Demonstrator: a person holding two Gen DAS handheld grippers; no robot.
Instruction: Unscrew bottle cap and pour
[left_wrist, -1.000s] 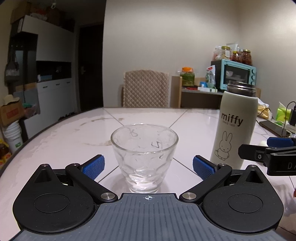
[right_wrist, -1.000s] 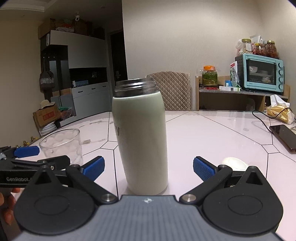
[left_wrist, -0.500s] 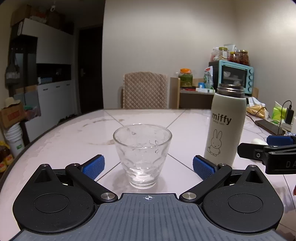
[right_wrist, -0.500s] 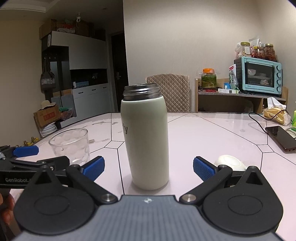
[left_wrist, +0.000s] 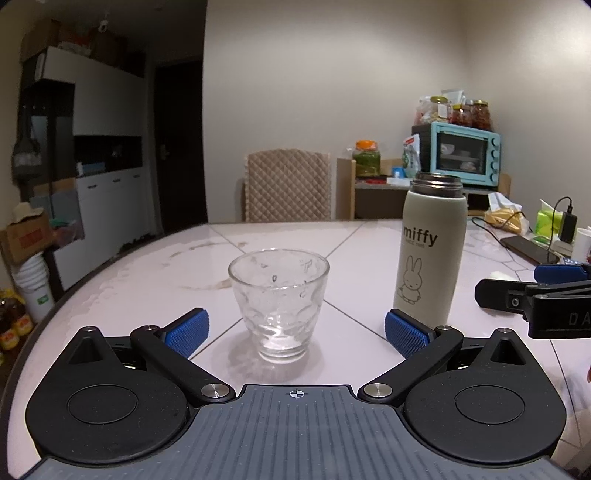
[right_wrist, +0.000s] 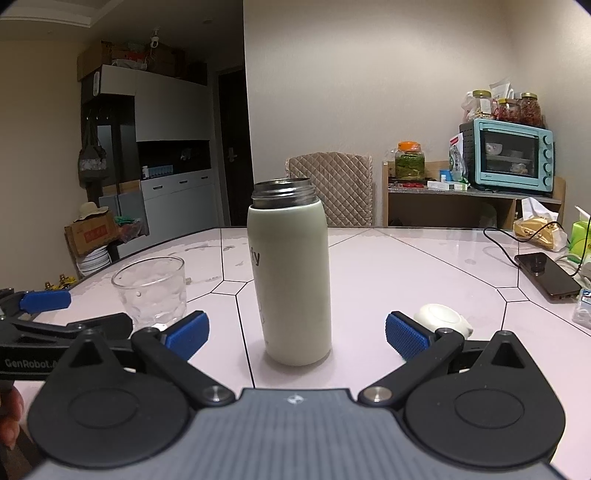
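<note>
**Bottle stands uncapped between glass and cap, both grippers spread**

Bottle (right_wrist: 291, 273) is framed by the right hand-held gripper (right_wrist: 297, 334), whose blue pads are spread wide and touch nothing; the bottle stands upright on the table (right_wrist: 406, 266) just past the gap between them. Its steel threaded neck is bare and the mouth open. The white cap (right_wrist: 441, 318) lies on the table to the right of the bottle, just behind the right pad and partly hidden by it.

The left hand-held gripper (left_wrist: 295, 328) is likewise spread wide with nothing between its pads. Straight ahead of it, just beyond the pads, stands a clear glass (left_wrist: 279, 302), upright; whether it holds any liquid cannot be told. In this view the bottle is to the right of the glass and a little farther off, near but apart from it, showing the word "miffy" and a rabbit drawing. The right hand-held gripper's fingers enter at the right edge, near the bottle's base but not touching it.

Farther out on the right side of the table lie a dark phone (right_wrist: 546, 275) with a black cable running to it. At the far edge stands a quilted chair (left_wrist: 286, 184), and beyond it to the right a teal toaster oven (right_wrist: 506, 153) sits on a wooden shelf with jars on top.
</note>
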